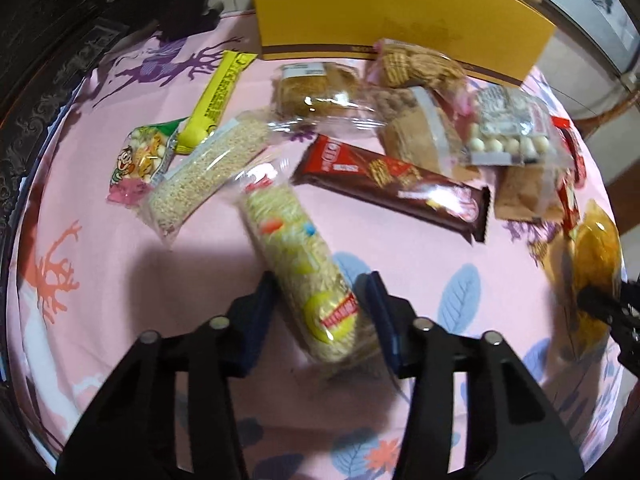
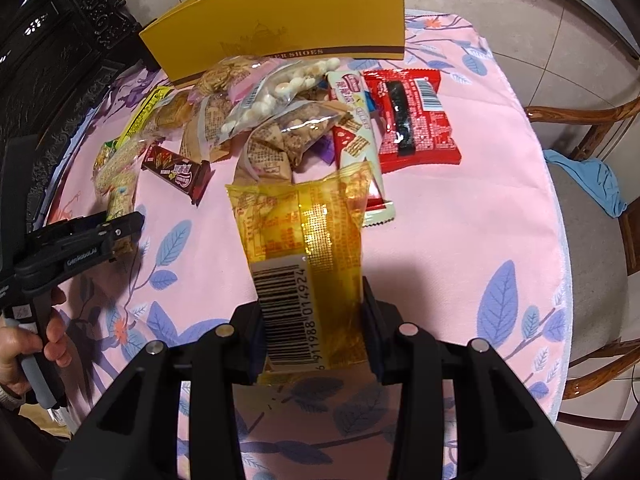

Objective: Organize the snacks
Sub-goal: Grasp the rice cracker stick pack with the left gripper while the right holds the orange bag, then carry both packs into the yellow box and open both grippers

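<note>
On a round desk point(image 2: 460, 208) covered with a pink leaf-print cloth, both tongs have a snack between their fingers. The left tongs point(image 1: 322, 312) are clenched around the near end of a clear-wrapped rice-puff roll point(image 1: 298, 264); the right tongs point(image 2: 314, 312) grip the barcode end of a golden cellophane packet point(image 2: 304, 236). Both packs look light, crinkly and slippery, with contents that seem easily crushed, so a mid-body hold across the width probably suits better than the thin sealed edge. A loose heap of other snacks, including a brown wafer bar point(image 1: 392, 186) and a red packet point(image 2: 412, 114), lies just ahead, before an upright yellow shoe box point(image 2: 280, 16).
</note>
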Tool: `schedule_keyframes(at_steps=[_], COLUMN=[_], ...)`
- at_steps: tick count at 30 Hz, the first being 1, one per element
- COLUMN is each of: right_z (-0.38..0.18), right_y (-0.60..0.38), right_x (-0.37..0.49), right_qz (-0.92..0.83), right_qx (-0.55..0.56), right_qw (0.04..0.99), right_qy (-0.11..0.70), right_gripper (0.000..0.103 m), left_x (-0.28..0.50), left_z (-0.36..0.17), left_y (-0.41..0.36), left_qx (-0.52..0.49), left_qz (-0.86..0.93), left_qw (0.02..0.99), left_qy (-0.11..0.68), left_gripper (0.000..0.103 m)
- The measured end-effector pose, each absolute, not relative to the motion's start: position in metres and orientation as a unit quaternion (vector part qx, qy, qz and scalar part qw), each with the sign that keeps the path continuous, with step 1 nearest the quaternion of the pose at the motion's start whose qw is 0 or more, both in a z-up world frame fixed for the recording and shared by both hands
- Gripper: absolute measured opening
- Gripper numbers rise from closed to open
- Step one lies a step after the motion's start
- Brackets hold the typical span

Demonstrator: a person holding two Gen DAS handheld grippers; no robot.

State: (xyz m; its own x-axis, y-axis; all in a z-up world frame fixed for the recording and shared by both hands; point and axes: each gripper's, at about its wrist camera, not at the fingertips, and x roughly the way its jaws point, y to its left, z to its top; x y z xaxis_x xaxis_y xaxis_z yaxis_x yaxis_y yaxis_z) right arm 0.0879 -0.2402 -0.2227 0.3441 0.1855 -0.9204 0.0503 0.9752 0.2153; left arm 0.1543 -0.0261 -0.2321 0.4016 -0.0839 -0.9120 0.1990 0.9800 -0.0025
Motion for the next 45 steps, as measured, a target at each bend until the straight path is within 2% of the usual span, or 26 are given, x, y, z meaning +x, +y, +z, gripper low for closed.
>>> schedule_keyframes(at_steps=[2, 8, 24, 35, 45], right_z=[-0.225, -0.223, -0.153, -0.09, -0.064], right_y=[-0.238, -0.234, -0.226, -0.252, -0.271], right_x=[0.089, 0.09, 0.114, 0.217, 0.268], right_qz=[0.044, 0.048, 0.072, 0.061, 0.049], right_qx=[0.1, 0.087, 0.077, 0.09, 0.091], right_qw=[0.811, 0.816, 0.864, 0.913, 0.929], right_qy=[0.575, 0.569, 0.492, 0.394, 0.355], right_gripper=[0.04, 0.039, 0.039, 0.039, 0.039], left_x=[0.152, 0.152, 0.159, 0.259, 0.359], left_z=[-0.232, -0.229, -0.128, -0.069, -0.072], left_y=[-0.026, -0.021, -0.024, -0.051, -0.077], left_qx=[0.052, 0.049, 0.019, -0.01, -0.009], left_qz=[-0.09, -0.094, -0.131, -0.146, -0.145], left_qw=[0.836, 0.838, 0.891, 0.919, 0.915], left_qy=[0.539, 0.536, 0.434, 0.365, 0.377], left_gripper=[0.036, 0.031, 0.03, 0.03, 0.03])
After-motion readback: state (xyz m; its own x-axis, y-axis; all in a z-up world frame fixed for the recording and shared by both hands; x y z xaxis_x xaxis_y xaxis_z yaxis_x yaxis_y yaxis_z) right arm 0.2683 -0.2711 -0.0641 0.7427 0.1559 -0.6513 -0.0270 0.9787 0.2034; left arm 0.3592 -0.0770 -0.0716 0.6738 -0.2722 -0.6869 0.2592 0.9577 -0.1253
